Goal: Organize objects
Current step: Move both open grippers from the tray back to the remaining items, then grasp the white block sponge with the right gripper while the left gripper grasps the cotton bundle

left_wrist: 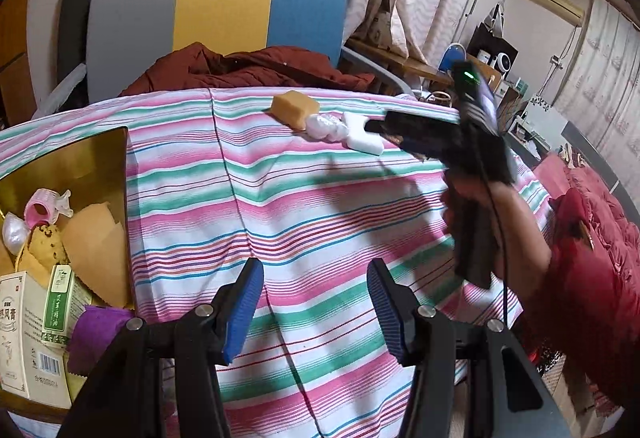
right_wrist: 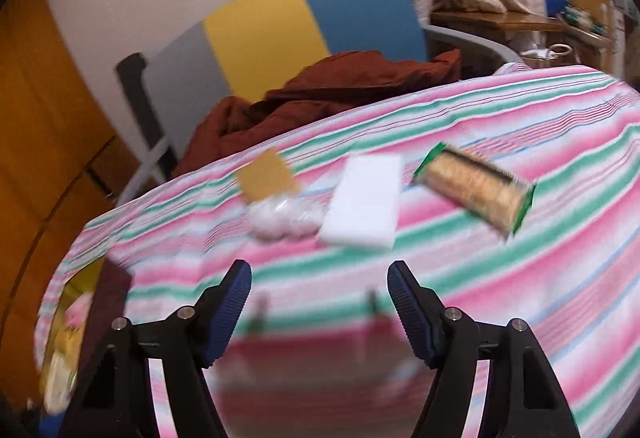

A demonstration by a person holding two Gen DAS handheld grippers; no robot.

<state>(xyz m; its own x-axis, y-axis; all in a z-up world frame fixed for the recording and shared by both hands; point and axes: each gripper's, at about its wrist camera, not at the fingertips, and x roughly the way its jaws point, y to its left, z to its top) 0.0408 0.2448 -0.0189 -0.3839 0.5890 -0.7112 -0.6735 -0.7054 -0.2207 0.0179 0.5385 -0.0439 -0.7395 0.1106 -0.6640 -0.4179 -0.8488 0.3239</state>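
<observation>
Both tools are empty at this moment. The left hand-held gripper (left_wrist: 315,304) hangs low over the striped cloth (left_wrist: 304,206) of the worktop with its blue pads spread wide and nothing between them, and the right hand-held gripper (right_wrist: 319,302) is also spread and holds nothing; its picture is blurred, so small details there are not sure. Four loose things lie in a row near the far edge of the worktop: an orange sponge (right_wrist: 267,174), a bag of white cotton balls (right_wrist: 285,223) touching it, a white foam block (right_wrist: 365,200) just beside the bag, and a green-edged cracker packet (right_wrist: 476,187) a little apart on the right. The gold box (left_wrist: 105,152) at the left side already has several things in it, among them a pink clip (left_wrist: 43,207) and small cartons, so I judge that the row must go there too. The right gripper points toward the white block, which seems the next target. To do it well, I would approach slowly, line the pads with the long sides of the block, and close gently, because foam is soft and can bend. The cotton bag lies very close, so one pad could catch it; coming down from above should avoid this.
</observation>
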